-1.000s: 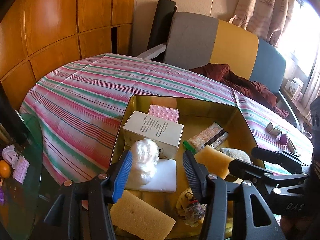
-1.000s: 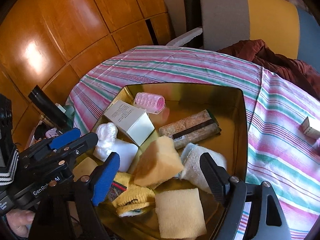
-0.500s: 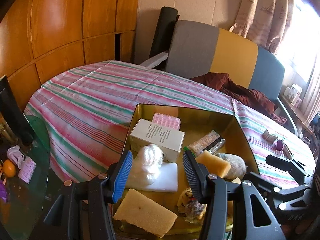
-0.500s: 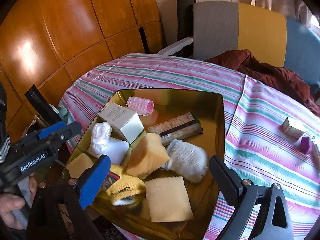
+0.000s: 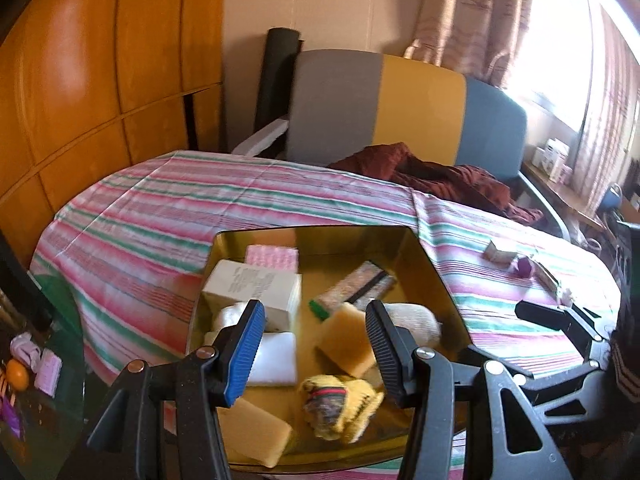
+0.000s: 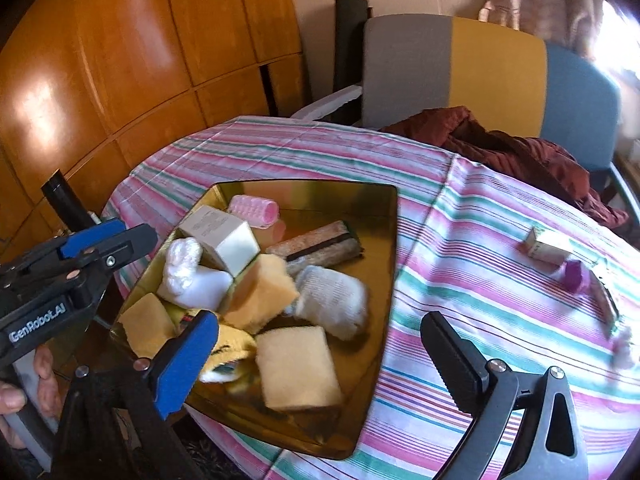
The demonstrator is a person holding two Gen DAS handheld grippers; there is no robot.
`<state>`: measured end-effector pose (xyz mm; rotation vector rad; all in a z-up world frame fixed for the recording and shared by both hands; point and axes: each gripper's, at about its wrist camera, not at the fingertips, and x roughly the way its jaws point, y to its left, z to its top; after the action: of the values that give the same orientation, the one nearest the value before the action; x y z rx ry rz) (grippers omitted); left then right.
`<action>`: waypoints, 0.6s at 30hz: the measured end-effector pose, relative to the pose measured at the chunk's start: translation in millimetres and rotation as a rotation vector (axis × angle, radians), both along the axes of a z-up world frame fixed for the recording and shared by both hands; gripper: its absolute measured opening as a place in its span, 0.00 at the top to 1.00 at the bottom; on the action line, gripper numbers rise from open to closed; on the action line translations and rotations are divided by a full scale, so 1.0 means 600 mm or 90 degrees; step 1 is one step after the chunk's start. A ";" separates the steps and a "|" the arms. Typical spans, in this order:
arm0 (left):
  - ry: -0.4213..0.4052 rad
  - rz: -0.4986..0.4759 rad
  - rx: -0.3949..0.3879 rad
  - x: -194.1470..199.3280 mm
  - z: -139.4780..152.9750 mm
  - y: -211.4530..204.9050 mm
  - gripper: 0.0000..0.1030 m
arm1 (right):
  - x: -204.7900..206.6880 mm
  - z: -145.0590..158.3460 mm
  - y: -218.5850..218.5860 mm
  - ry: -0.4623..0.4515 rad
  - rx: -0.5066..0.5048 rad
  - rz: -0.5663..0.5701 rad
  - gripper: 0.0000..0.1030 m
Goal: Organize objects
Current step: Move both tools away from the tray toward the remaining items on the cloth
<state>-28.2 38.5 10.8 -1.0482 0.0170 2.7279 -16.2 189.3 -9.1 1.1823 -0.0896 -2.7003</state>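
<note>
Clutter is seen heaped inside a gold tray [image 6: 384, 240] that sits at the near edge of the bench [image 6: 460, 280], which is draped in a pink, green and white striped cloth. At the tray's far side a pink hair roller [image 6: 254, 208] is lying just behind a white carton [image 6: 224, 236], and beside them a speckled scouring pad [image 6: 320, 244] is stretched on its side. In the middle a thick yellow sponge [image 6: 262, 296] is wedged between a white bundle [image 6: 192, 276] and a pale knitted sock [image 6: 332, 300], touching both. Nearer the front rim two flat sponge pieces [image 6: 296, 364] are laid, with a yellow glove [image 5: 340, 404] bunched between them. Well apart, out on the cloth to the right, a small box [image 6: 546, 246] and a purple object [image 6: 576, 274] are found close together. The right gripper [image 6: 320, 356] is held over the tray's front corner, its jaws just opened to their widest, with nothing pressed between the pads. The left gripper [image 5: 316, 344] is poised above the tray's near side, its jaws set partly apart and nothing clamped in them. Beyond the bench a grey, yellow and blue chair back [image 5: 400, 108] is visible, with a maroon cloth [image 5: 432, 176] dumped in front of it.
</note>
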 end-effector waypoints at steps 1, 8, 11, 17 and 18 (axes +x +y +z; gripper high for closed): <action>0.001 -0.007 -0.002 0.001 0.001 0.006 0.48 | 0.002 0.001 0.007 0.001 -0.001 -0.007 0.01; 0.004 -0.060 -0.021 0.007 0.007 0.055 0.48 | 0.018 0.002 0.080 0.001 -0.005 -0.075 0.01; 0.005 -0.083 -0.028 0.007 0.010 0.078 0.48 | 0.025 -0.001 0.114 -0.003 -0.003 -0.107 0.01; 0.009 -0.134 -0.041 0.007 0.015 0.130 0.48 | 0.039 -0.004 0.201 -0.011 0.013 -0.184 0.01; 0.009 -0.142 -0.043 0.005 0.015 0.139 0.48 | 0.042 -0.002 0.216 -0.011 0.016 -0.196 0.01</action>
<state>-25.0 121.9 19.7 -0.9793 0.2171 2.5490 9.1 318.9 -10.5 1.2949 -0.2602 -2.9607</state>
